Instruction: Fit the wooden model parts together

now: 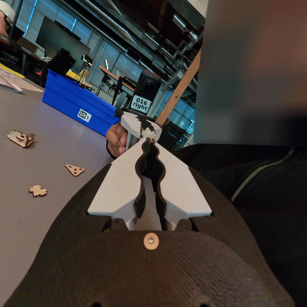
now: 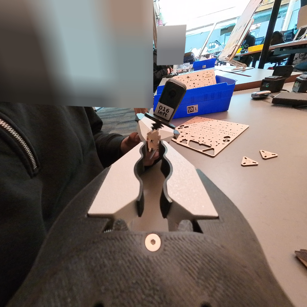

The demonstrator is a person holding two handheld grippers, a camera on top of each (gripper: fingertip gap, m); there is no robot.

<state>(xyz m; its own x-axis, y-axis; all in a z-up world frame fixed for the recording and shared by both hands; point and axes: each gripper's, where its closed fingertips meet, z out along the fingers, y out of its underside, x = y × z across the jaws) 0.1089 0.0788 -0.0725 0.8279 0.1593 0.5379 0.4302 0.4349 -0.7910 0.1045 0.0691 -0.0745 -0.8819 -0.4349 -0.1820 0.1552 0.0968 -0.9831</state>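
Two thin, laser-cut wooden pieces meet in mid-air in front of the person's dark jacket (image 2: 49, 149), off the counter (image 2: 249, 191) edge, well short of the blue bin (image 2: 199, 99). The left hand-held gripper (image 1: 150, 140) is pinched flat on a small plywood piece (image 2: 153, 135). The right hand-held gripper (image 2: 152, 146) stands narrow, and whether it grips its notched plywood piece (image 1: 148, 133) is hard to tell. Both pieces look light, stiff and brittle at the teeth, so the flat faces seem the best hold.
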